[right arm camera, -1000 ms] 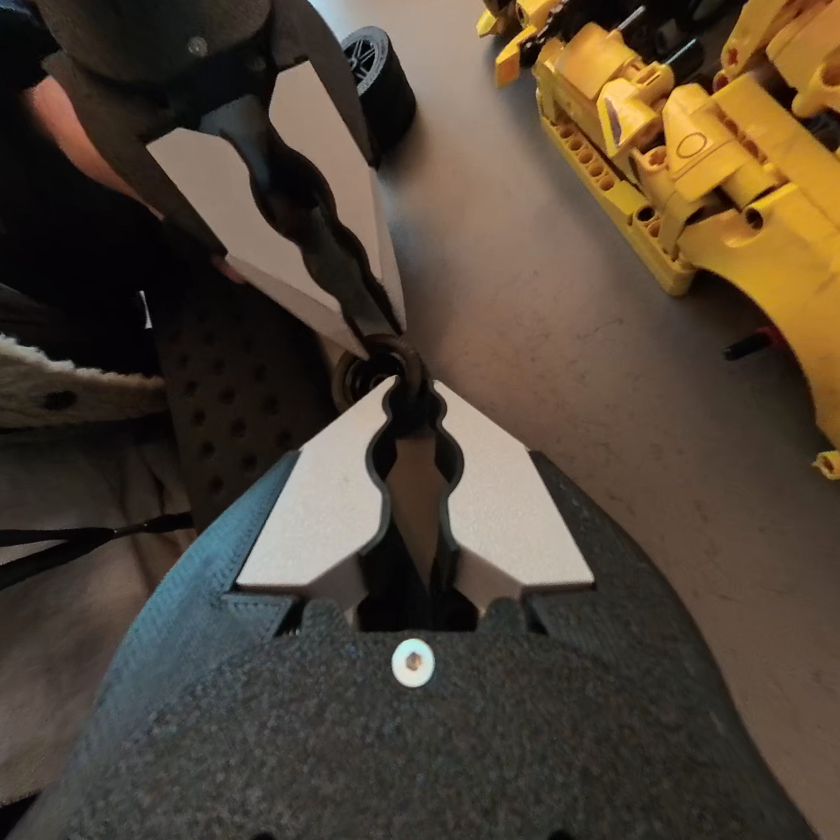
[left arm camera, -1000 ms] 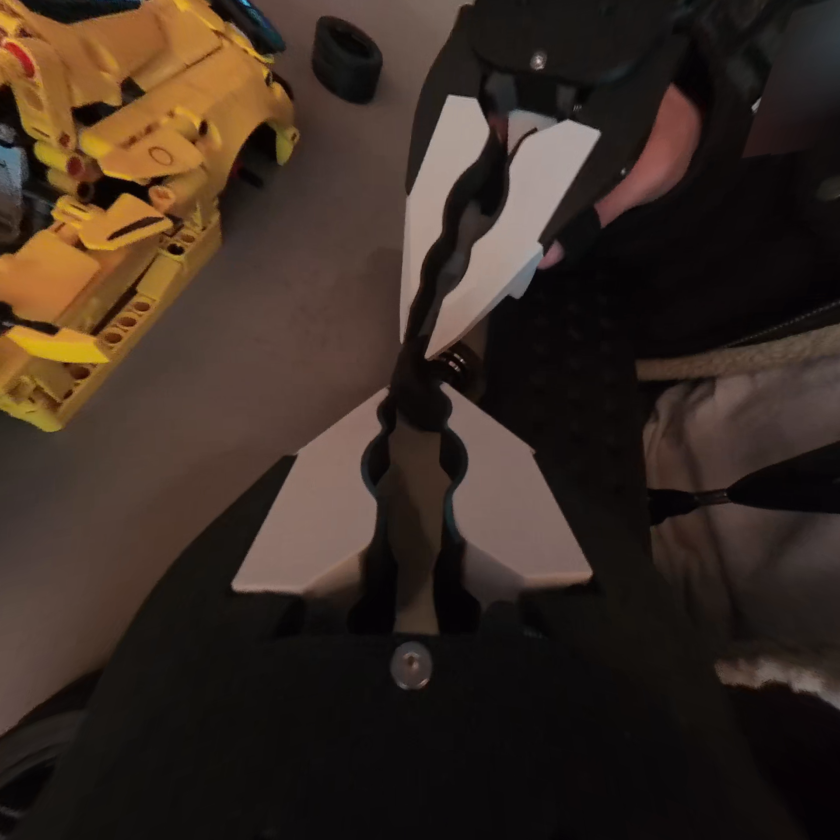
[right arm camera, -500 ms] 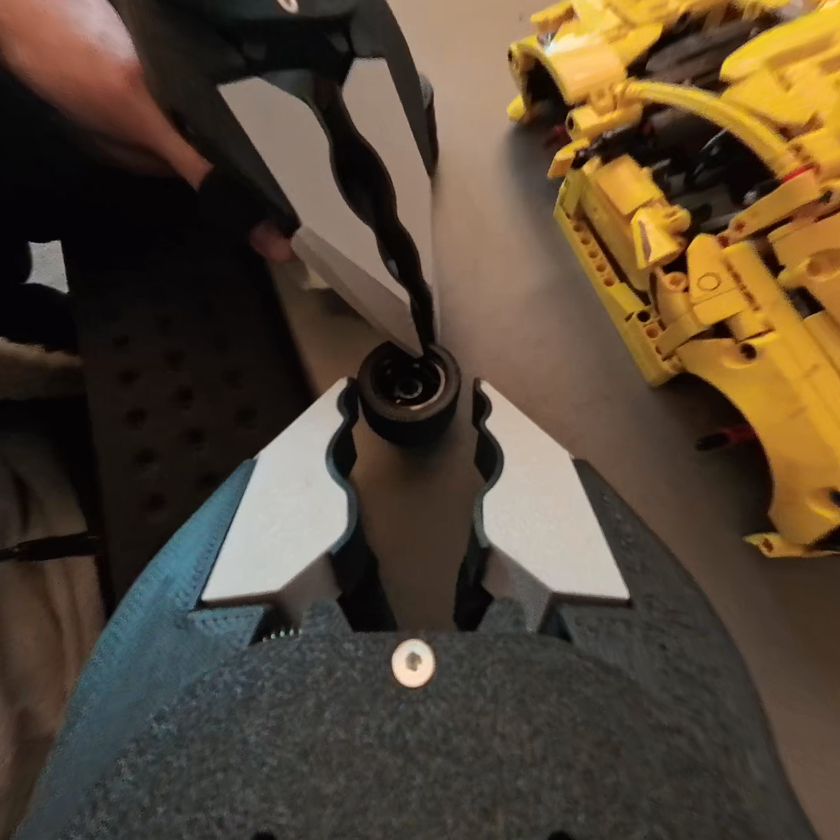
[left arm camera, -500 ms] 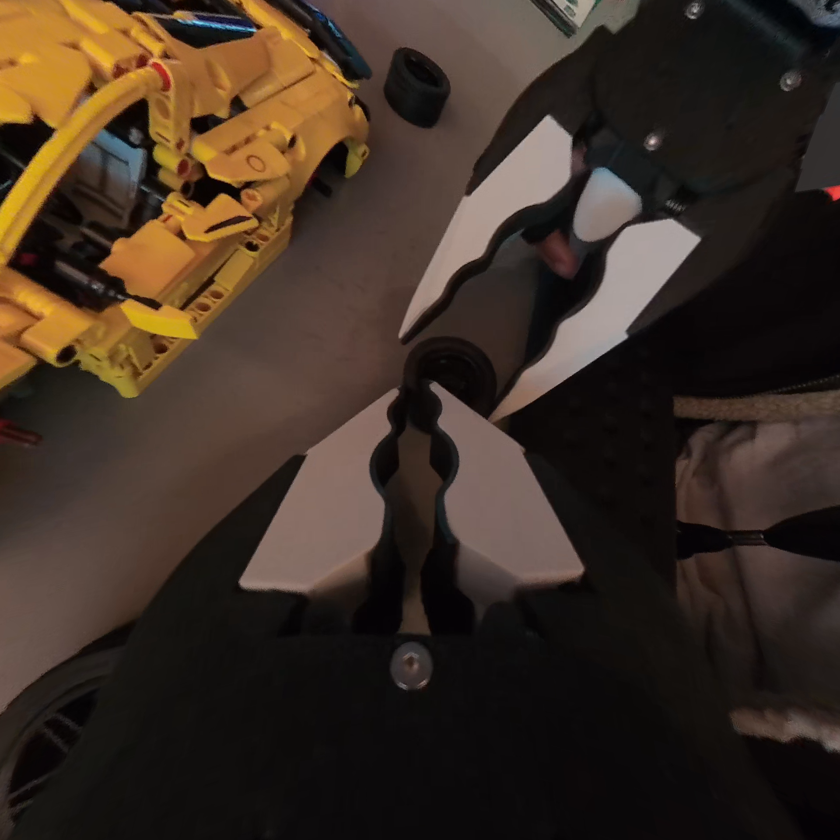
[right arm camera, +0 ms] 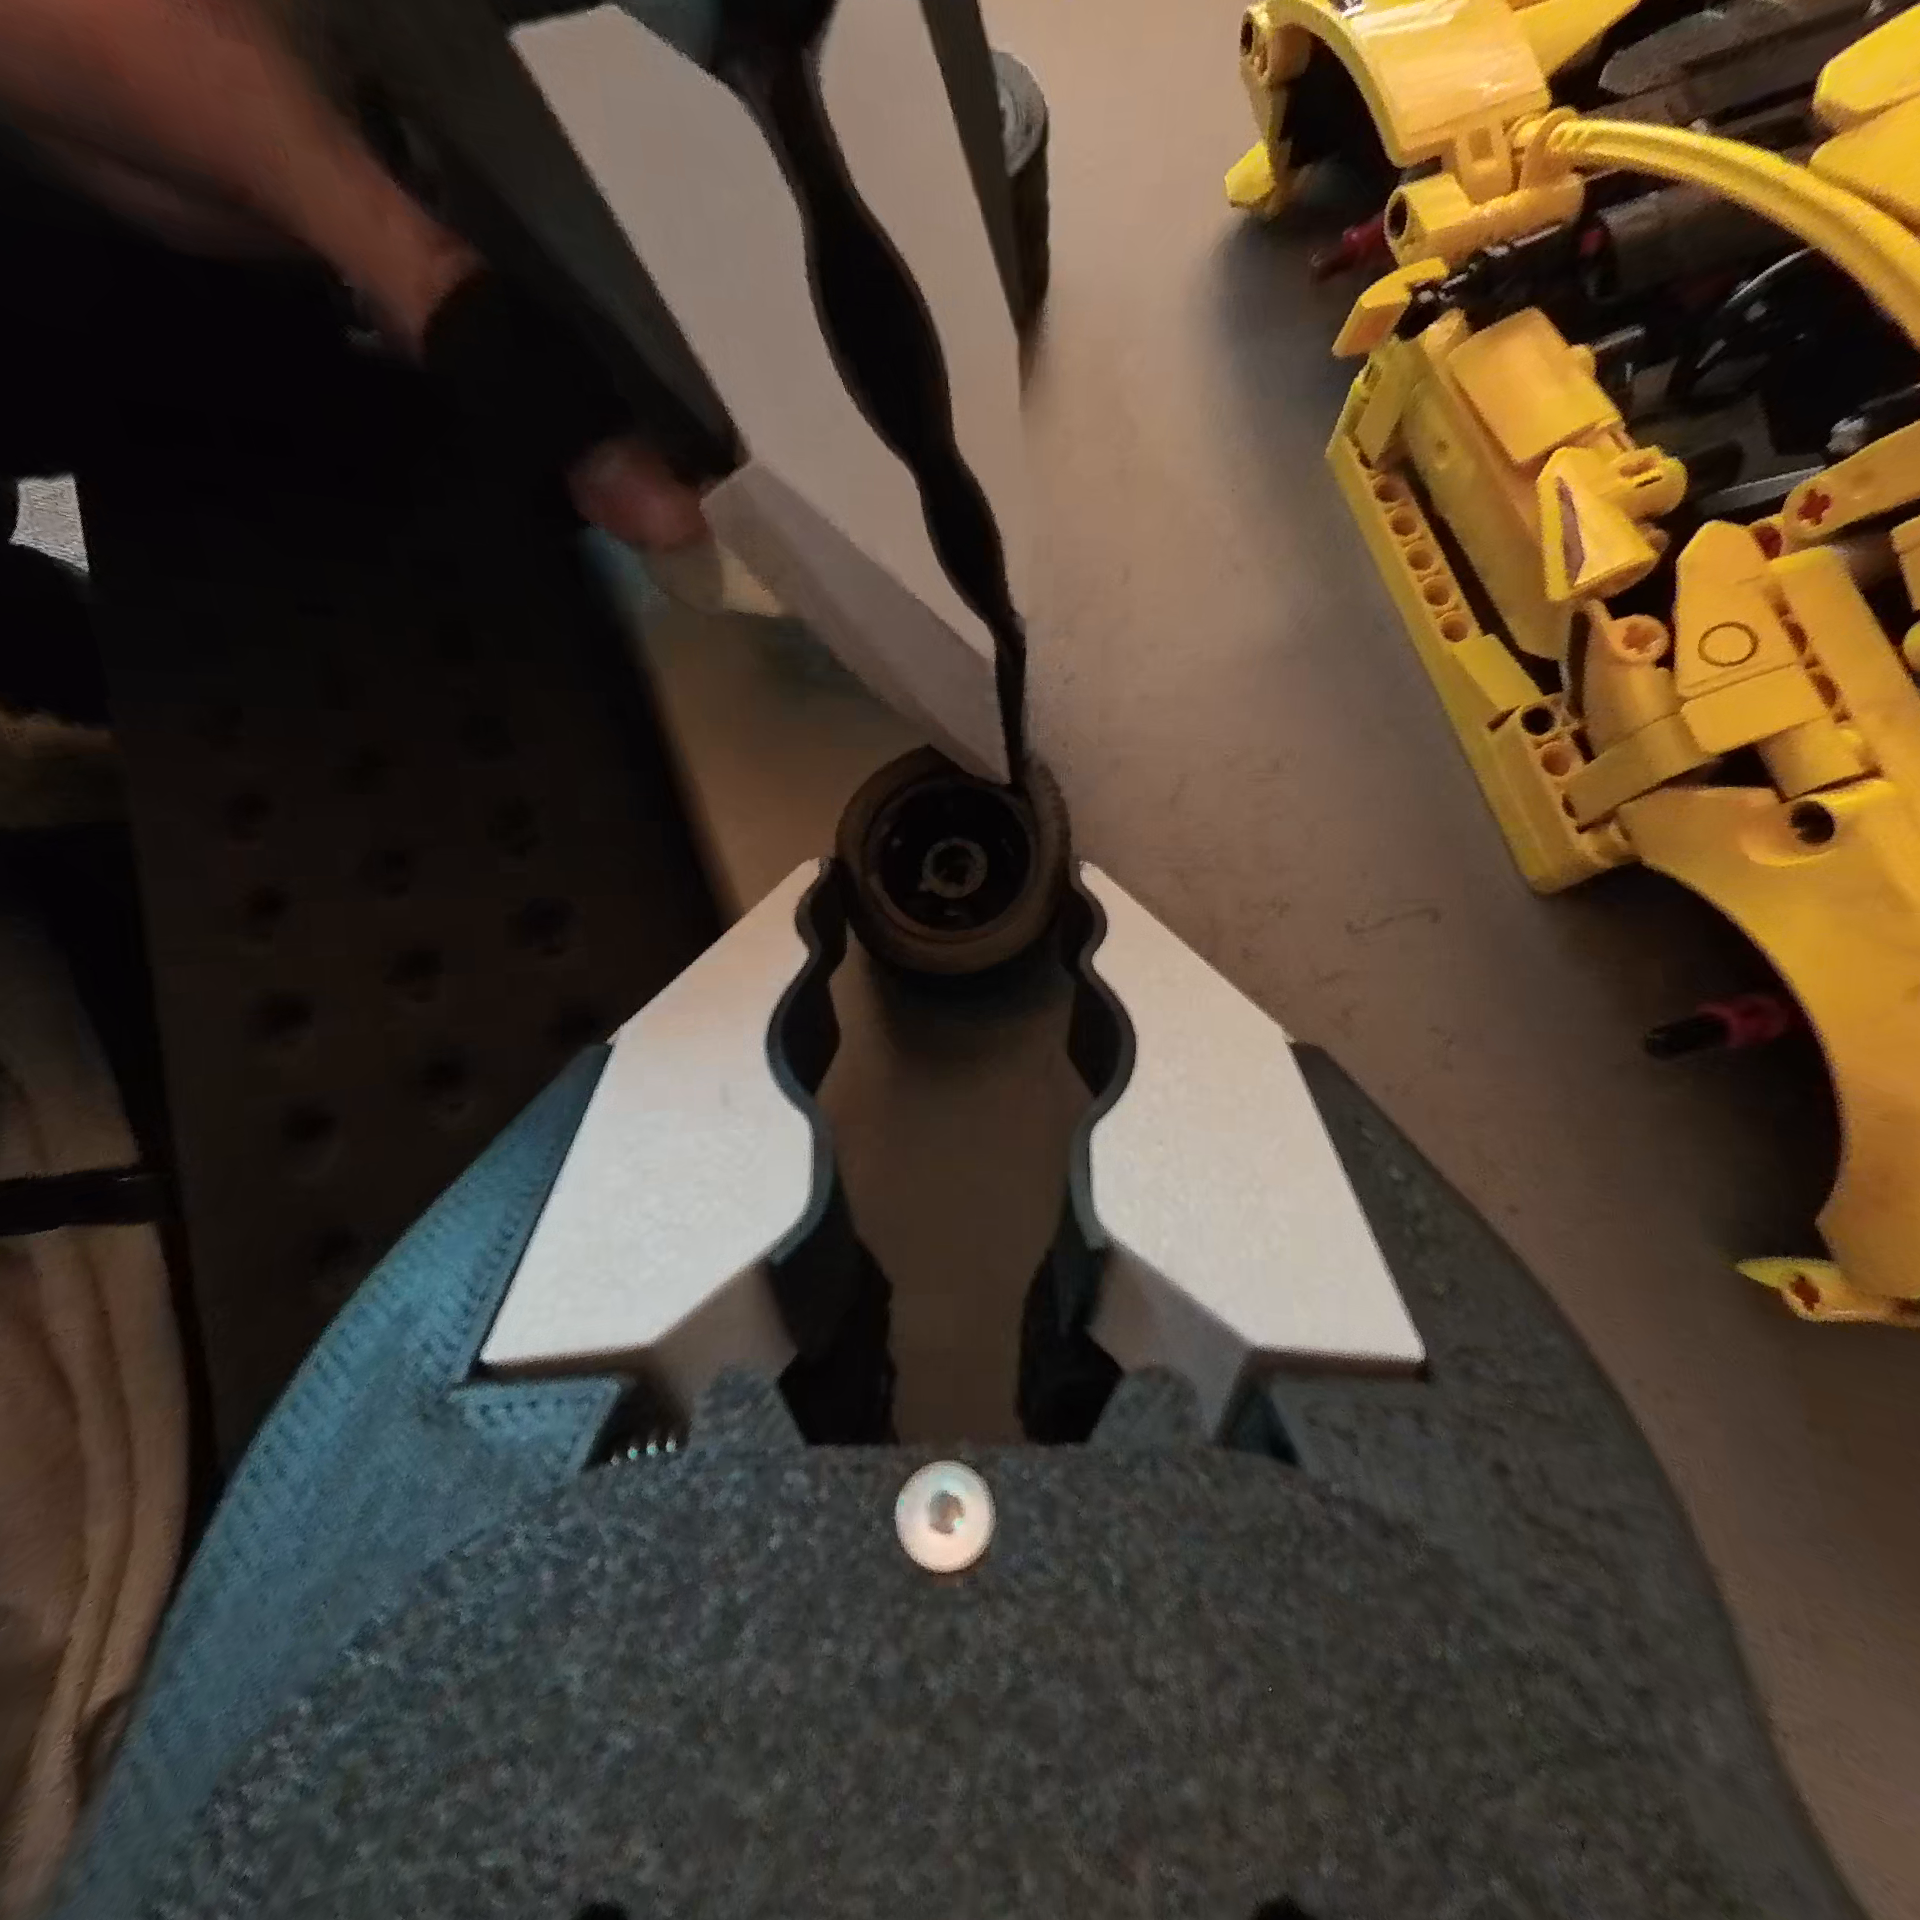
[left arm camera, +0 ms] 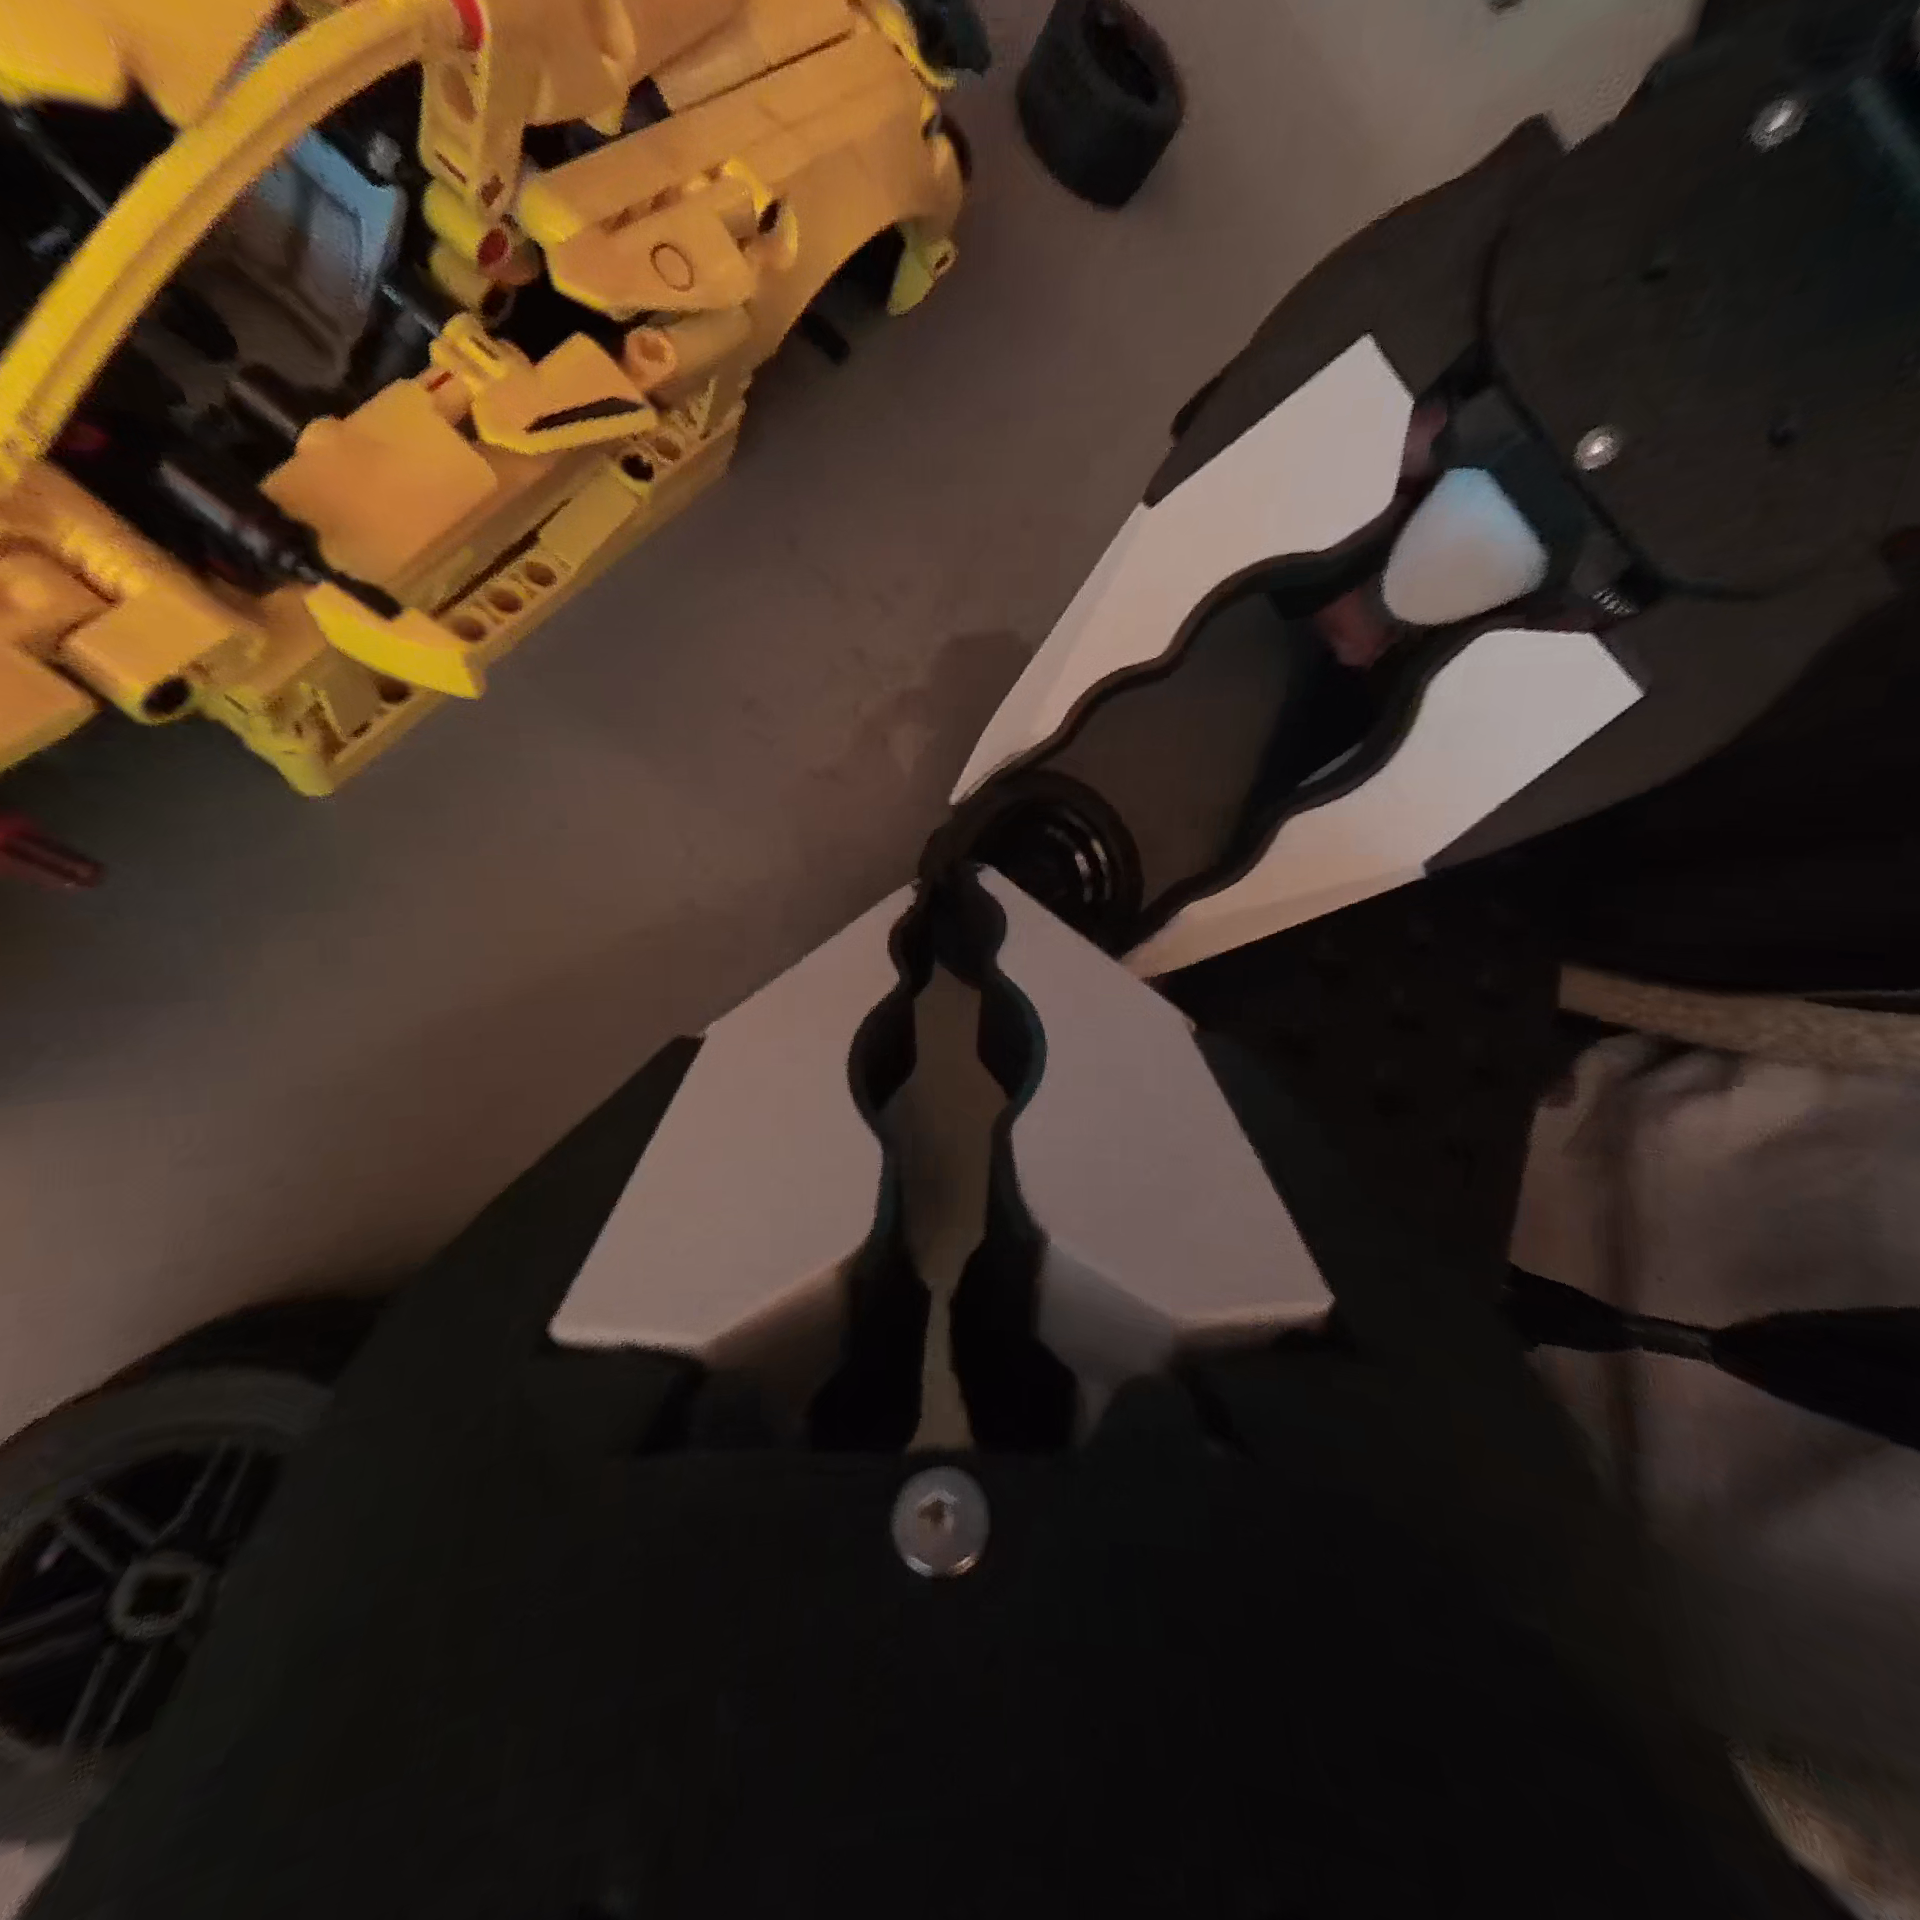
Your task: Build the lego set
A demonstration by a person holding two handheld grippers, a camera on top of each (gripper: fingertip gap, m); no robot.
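A small black wheel [right arm camera: 951, 868] with its tyre stands on the grey table [right arm camera: 1247, 727]. My right gripper [right arm camera: 951, 883] has a finger on each side of the wheel, and both touch the tyre. My left gripper [left arm camera: 945, 894] is shut on the tyre's rim at the far edge; in the right wrist view it [right arm camera: 1013, 764] comes down from above. The wheel [left arm camera: 1060, 862] also shows in the left wrist view, between the right gripper's [left arm camera: 1055, 862] fingers. The yellow lego car [left arm camera: 416, 364] lies to the left, and also shows in the right wrist view [right arm camera: 1662, 727].
A spare black tyre [left arm camera: 1101, 88] lies beyond the grippers. A large spoked wheel [left arm camera: 125, 1538] is at the lower left. A red and black pin [right arm camera: 1714, 1023] lies beside the car. A black perforated mat [right arm camera: 364, 831] and beige fabric [left arm camera: 1714, 1195] border the table. A hand [right arm camera: 312, 208] holds the left gripper. The tips of both grippers are at nearly the same place.
My right gripper let go of the tyre's edge, opened wide, and has closed in around the whole wheel. My left gripper stays shut on the rim. Both views have shifted towards the car.
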